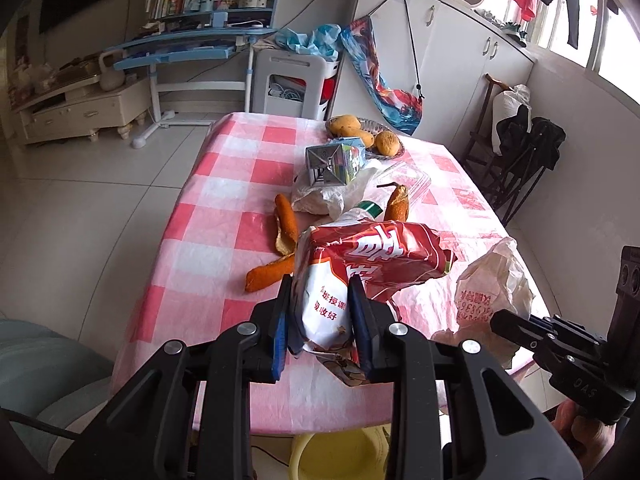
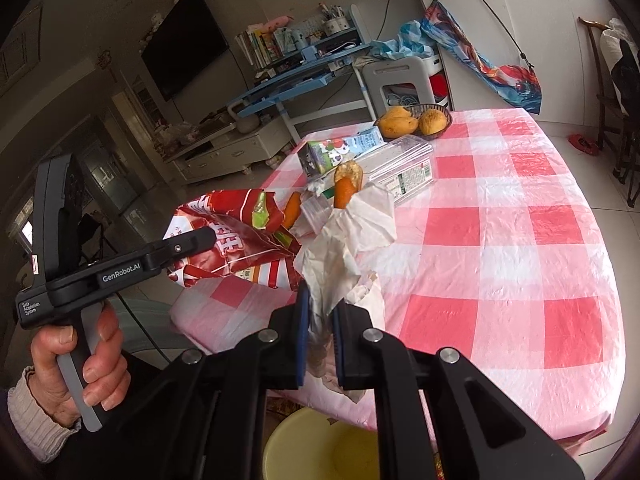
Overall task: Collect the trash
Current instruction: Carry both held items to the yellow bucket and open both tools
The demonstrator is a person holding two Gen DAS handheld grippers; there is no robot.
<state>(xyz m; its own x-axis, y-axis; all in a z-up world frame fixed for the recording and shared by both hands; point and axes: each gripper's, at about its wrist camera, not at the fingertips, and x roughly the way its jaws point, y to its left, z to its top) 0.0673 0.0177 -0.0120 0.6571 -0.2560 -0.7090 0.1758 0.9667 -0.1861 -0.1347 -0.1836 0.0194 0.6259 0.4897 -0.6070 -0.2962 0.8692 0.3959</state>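
Note:
My left gripper (image 1: 320,312) is shut on a crumpled red and white snack bag (image 1: 372,256), which hangs above the near edge of the checked table (image 1: 224,208). In the right wrist view the left gripper (image 2: 200,240) reaches in from the left with that snack bag (image 2: 240,236). My right gripper (image 2: 320,320) is shut on a crumpled white paper wrapper (image 2: 348,240). The left wrist view shows the wrapper (image 1: 496,284) at the right, with the right gripper (image 1: 508,322) on it. A yellow bin (image 2: 320,448) stands on the floor under the table edge.
Orange peels (image 1: 286,220), a milk carton (image 1: 334,162), a white plastic bag (image 1: 328,196) and a clear plastic box (image 2: 400,164) lie mid-table. A basket of fruit (image 2: 416,120) sits at the far end. A hand (image 2: 76,360) grips the left gripper's handle.

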